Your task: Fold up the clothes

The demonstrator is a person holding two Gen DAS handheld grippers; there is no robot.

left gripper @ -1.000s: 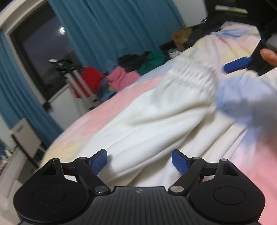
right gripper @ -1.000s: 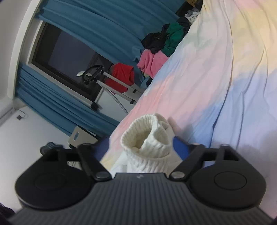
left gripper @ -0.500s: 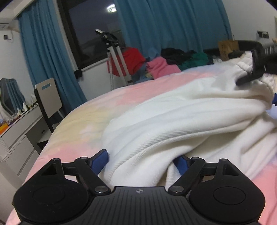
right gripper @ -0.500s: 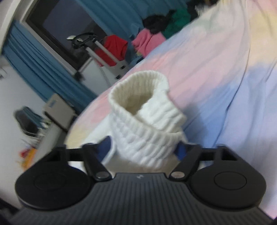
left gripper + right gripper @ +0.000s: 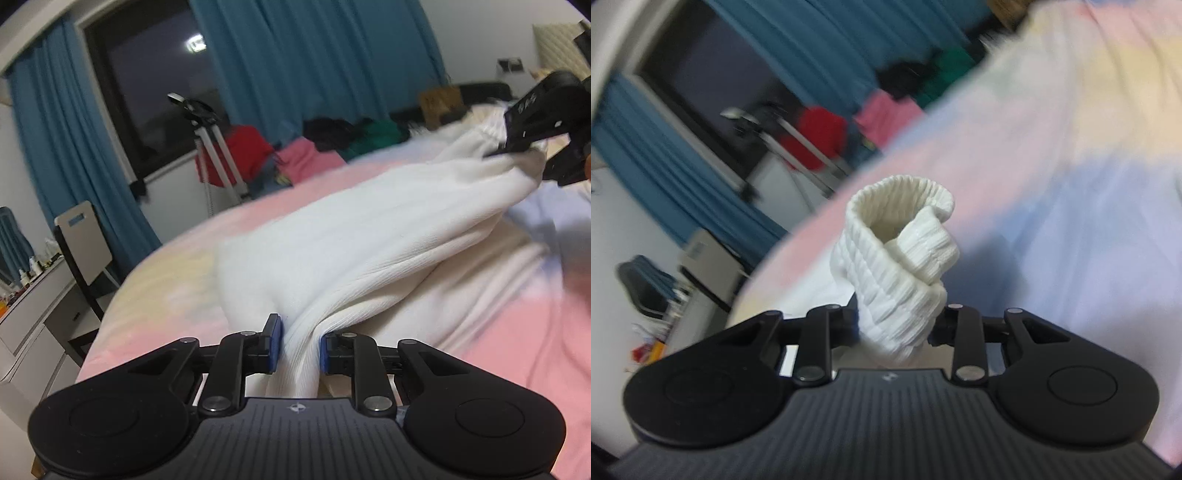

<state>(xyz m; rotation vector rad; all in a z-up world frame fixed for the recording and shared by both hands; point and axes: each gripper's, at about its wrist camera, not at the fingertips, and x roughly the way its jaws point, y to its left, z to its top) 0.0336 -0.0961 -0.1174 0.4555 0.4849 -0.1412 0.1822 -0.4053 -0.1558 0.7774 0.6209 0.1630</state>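
Both ends secured: left gripper pinches the white garment near edge, right gripper clamps its ribbed cuff above the bed (pastel sheet); advise equal tension before laying over.

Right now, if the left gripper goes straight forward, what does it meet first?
The left gripper already pinches the white garment; straight ahead lies more of its bunched cloth, then probably the pastel bedsheet.
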